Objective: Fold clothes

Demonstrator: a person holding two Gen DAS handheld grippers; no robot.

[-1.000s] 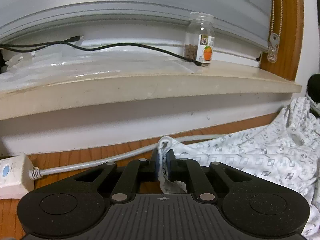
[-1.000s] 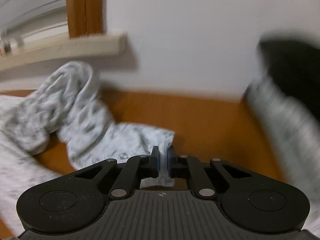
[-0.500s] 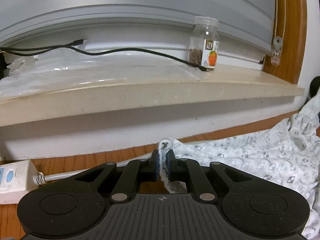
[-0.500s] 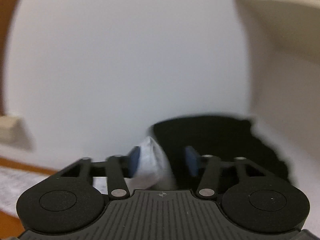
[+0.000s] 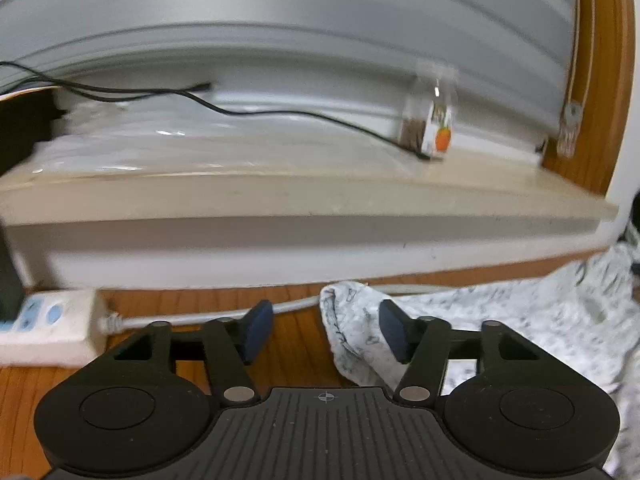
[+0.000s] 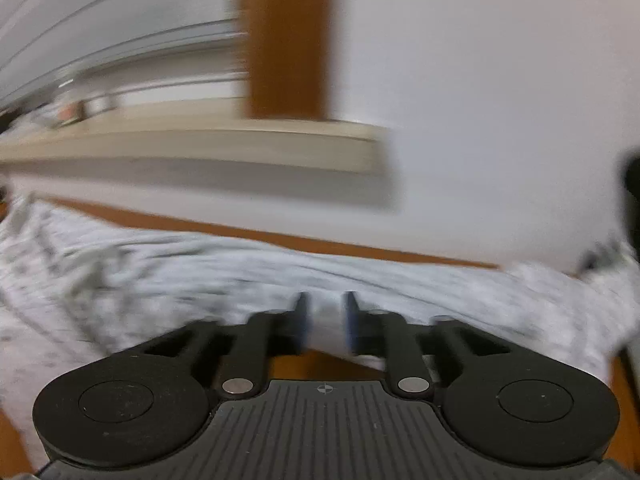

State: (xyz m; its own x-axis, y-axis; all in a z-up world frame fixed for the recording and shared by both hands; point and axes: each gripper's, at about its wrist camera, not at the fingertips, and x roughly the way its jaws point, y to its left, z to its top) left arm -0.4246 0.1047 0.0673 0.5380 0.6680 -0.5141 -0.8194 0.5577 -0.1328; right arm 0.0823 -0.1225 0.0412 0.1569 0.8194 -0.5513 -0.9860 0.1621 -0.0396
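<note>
Garment (image 5: 520, 320) edge beside windowsill (image 5: 320, 204), floorboards (image 5: 296, 344) bare

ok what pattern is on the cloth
White cloth with a small grey square print, clearest in the left wrist view.

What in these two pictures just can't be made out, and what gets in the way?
- Garment: its type and full shape; the left wrist view cuts it off at the right edge and the left tongs, opening, cover part.
- Jar label: blurred and too small in the left wrist view.
- Right tongs: closing with cloth between them, but motion blur in the right wrist view hides whether the pads press it.
- Dark object: cut off at the right edge there.
</note>
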